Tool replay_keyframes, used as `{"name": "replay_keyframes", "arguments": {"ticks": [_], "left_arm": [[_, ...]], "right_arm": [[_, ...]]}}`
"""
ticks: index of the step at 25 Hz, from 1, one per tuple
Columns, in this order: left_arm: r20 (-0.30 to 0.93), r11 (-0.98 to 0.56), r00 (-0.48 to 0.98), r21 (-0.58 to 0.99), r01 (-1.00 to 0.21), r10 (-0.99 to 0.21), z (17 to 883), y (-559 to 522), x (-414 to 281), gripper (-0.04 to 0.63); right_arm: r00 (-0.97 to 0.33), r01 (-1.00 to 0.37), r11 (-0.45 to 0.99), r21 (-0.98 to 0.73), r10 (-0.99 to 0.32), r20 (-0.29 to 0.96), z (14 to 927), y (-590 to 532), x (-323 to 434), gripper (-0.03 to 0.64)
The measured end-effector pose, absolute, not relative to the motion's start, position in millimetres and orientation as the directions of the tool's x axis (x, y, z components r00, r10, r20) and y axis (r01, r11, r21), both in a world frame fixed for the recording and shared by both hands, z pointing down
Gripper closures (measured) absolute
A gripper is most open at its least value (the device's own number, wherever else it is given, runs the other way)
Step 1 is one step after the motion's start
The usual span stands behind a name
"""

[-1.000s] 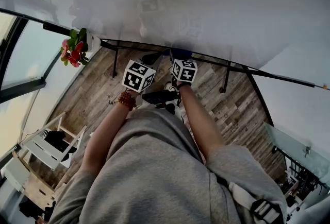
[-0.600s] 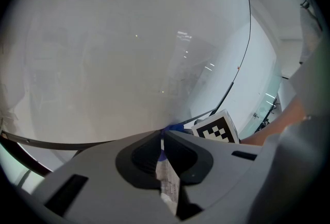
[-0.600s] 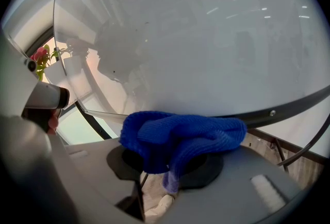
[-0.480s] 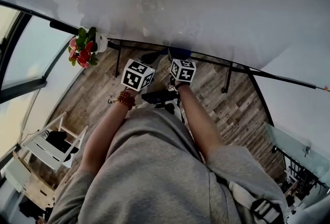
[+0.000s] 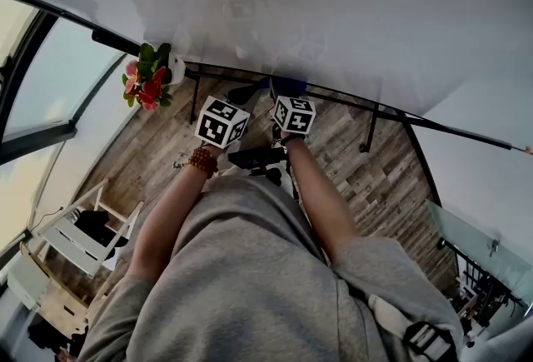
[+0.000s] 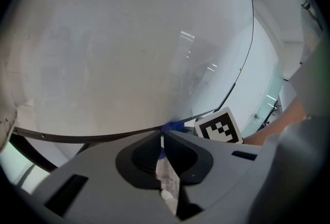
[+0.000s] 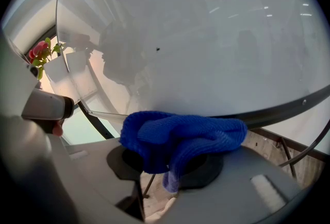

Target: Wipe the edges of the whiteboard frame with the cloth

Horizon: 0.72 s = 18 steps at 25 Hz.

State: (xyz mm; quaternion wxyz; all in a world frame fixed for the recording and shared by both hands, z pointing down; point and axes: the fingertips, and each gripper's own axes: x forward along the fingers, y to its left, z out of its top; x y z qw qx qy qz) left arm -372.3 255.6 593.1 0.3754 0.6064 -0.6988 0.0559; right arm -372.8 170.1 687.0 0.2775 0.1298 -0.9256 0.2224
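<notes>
Right gripper view: jaws tight on knitted blue cloth (image 7: 180, 138); left gripper (image 6: 161, 139) jaws together.

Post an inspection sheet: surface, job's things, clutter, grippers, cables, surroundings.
Surface: whiteboard, white with faint smears and reflections; dark frame along its lower edge.
Job's things: blue cloth, bunched, at the lower frame edge.
Clutter: potted red flowers by the frame's left end.
Grippers: right gripper shut on the blue cloth; left gripper shut, empty, beside it.
Cables: nothing seen.
Surroundings: wood-plank floor; white rack lower left; windows at left.
</notes>
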Motion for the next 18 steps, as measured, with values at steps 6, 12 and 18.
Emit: {"name": "replay_keyframes", "arguments": {"ticks": [6, 12, 18], "left_arm": [[0.596, 0.273, 0.012, 0.385, -0.882, -0.803, 596, 267, -381, 0.571], [0.597, 0.286, -0.001, 0.384, -0.878, -0.802, 598, 278, -392, 0.571], [0.603, 0.308, -0.011, 0.392, -0.867, -0.798, 600, 292, -398, 0.571]], "right_arm": [[-0.813, -0.357, 0.868, -0.344, -0.108, 0.572, 685, 181, -382, 0.469], [-0.816, -0.34, 0.872, -0.351, -0.088, 0.571, 686, 196, -395, 0.469], [-0.824, -0.302, 0.88, -0.366, -0.048, 0.565, 685, 217, -412, 0.469]]}}
